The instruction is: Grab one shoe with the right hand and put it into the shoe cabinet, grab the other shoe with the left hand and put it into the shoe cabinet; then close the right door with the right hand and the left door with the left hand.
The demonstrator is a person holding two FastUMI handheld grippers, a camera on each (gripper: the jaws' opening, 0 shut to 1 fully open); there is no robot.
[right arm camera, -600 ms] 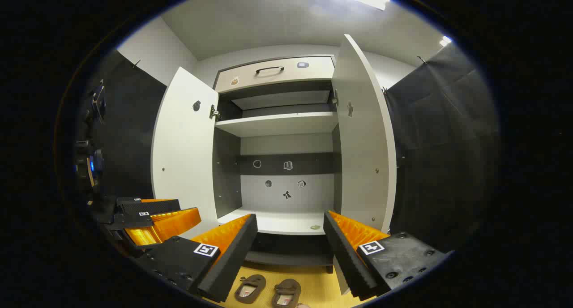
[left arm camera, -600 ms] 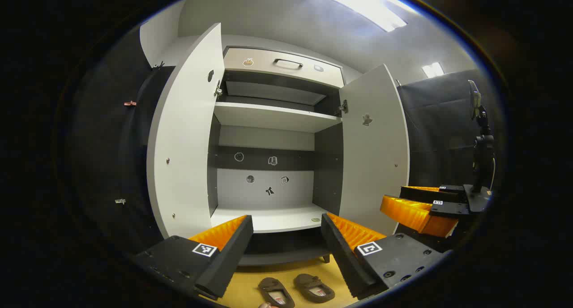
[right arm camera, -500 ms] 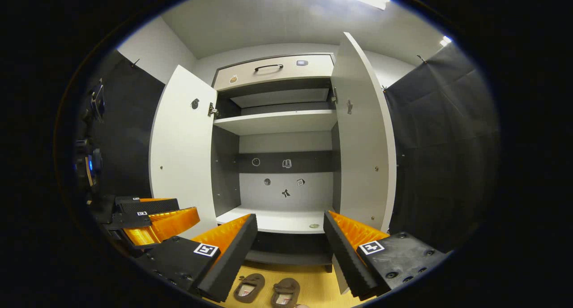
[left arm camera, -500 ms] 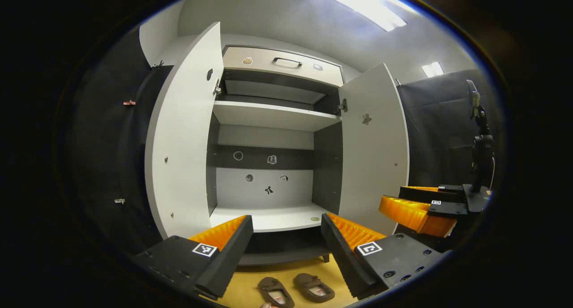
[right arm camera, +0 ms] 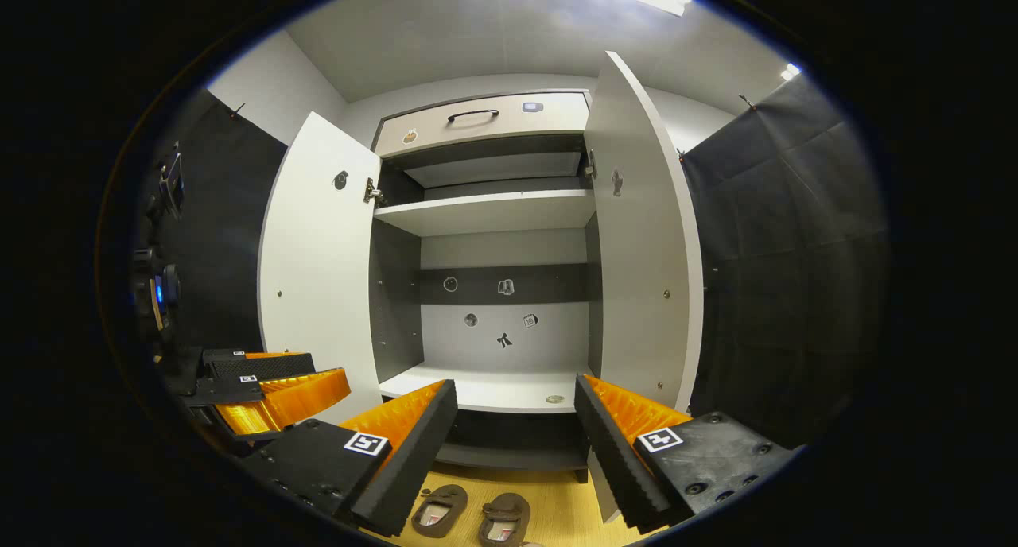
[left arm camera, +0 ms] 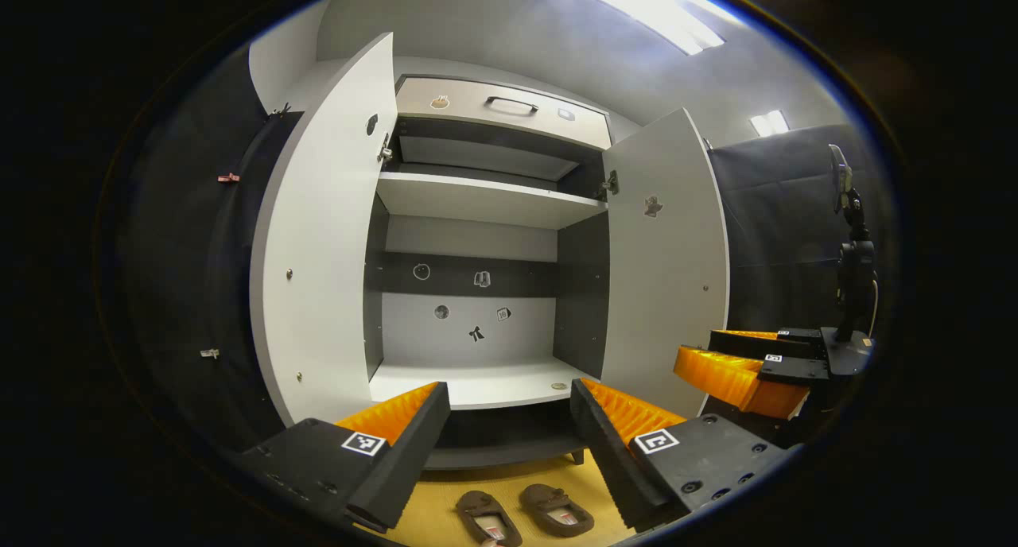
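Left tool (left arm camera: 509,420), seen in the left gripper view, has its fingers spread wide and holds nothing; it points straight into the open shoe cabinet (left arm camera: 477,292), while the two shoes lie on the yellow floor (left arm camera: 517,483) below and just ahead of its fingertips, in front of the cabinet's base. The left shoe (left arm camera: 489,517) and the right shoe (left arm camera: 557,510) sit side by side, near each other, long axes running roughly toward the cabinet, with their open ends toward the camera. The right tool (left arm camera: 740,364) shows off to the right, also spread. In the right gripper view, the right tool (right arm camera: 515,424) is likewise spread and empty, aimed at the lower shelf (right arm camera: 485,392); the pair lies on the floor below it, one shoe (right arm camera: 436,511) under its left finger and the other shoe (right arm camera: 503,519) nearer the middle of its gap. Both doors stand open. Judging from this, the right tool must tip downward to reach a shoe first.
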